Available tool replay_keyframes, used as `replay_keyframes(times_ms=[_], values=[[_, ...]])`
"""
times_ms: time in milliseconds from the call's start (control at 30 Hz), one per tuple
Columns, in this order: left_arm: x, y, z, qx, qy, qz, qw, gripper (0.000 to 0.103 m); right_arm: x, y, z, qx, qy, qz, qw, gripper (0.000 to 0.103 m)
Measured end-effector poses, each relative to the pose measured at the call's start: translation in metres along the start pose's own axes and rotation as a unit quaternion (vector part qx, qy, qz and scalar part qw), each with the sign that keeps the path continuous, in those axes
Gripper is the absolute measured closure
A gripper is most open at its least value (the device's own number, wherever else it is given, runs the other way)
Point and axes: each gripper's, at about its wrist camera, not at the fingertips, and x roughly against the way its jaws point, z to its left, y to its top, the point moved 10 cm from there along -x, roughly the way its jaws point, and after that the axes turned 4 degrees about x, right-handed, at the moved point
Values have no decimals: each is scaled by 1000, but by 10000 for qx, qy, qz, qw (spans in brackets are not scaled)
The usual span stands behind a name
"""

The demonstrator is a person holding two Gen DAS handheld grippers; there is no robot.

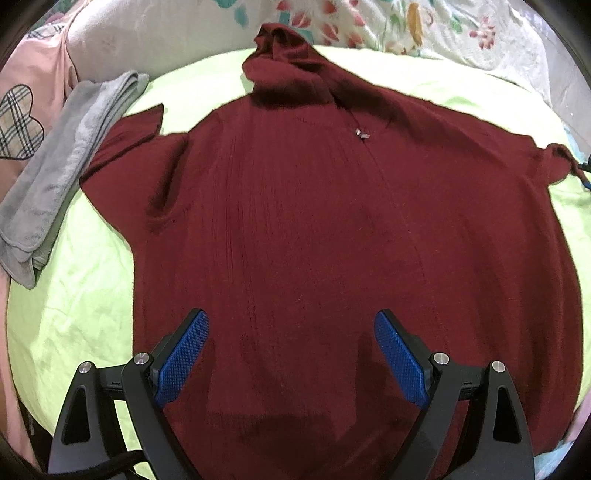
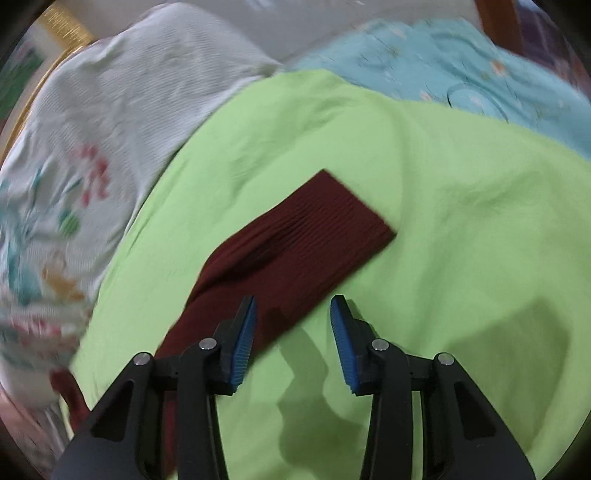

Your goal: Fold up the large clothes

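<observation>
A dark red turtleneck sweater lies spread flat on a light green sheet, collar at the far end, sleeves out to both sides. My left gripper is open and empty, hovering above the sweater's lower body near the hem. In the right wrist view the sweater's ribbed sleeve cuff lies flat on the green sheet. My right gripper is open and empty just above the sleeve's near edge; its left finger is over the sleeve.
A folded grey towel lies left of the sweater. A pink garment with a plaid heart is at far left. Floral bedding lies beyond the collar. A light blue patterned cloth lies beyond the sheet.
</observation>
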Motion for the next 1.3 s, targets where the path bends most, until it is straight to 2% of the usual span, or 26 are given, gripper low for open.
replay_keyframes(times_ms=[133,233,300,433,567,767,800,900,1000,1133,1167,1200,1233,1267,1300], values=[[-10,2,2,85,-2,117,9999,11,-7,12,2,133,-143,-90,9998,98],[-11,4,-1,147,-120,128,9997,11,7,12,34,601,110,-253,9978,98],[-11,6,-4,139,-169,108,9997,11,25,0,71,1036,449,-284,9932,98],[-8,5,-4,111,-246,53,9996,11,53,-52,157,1772,1289,-80,9757,98],[-4,2,8,237,-339,34,9991,11,73,-140,258,2549,2193,409,9409,98],[3,1,38,517,-481,-89,9975,11,94,-306,396,3310,3548,1547,8606,98],[4,1,44,591,-514,-107,9969,11,94,-330,413,3397,3670,1702,8491,98],[4,0,59,776,-613,-120,9950,11,91,-394,447,3458,3914,2166,8248,98],[3,-2,71,943,-708,-135,9929,11,83,-448,476,3468,4025,2610,8060,98],[1,-1,81,1172,-931,-130,9886,11,71,-493,487,3471,4058,3043,7888,96],[1,0,82,1203,-970,-126,9879,11,67,-499,489,3457,4010,3103,7896,94],[-1,3,83,1245,-1041,-124,9867,11,61,-502,486,3495,3790,3056,8005,92],[-3,5,83,1272,-1097,-131,9857,11,57,-503,486,3427,3745,3132,8026,86],[-5,10,83,1299,-1164,-149,9846,11,56,-501,482,3327,3755,3196,8038,71],[-7,13,84,1309,-1192,-153,9841,11,57,-497,479,3250,3786,3161,8070,64]])
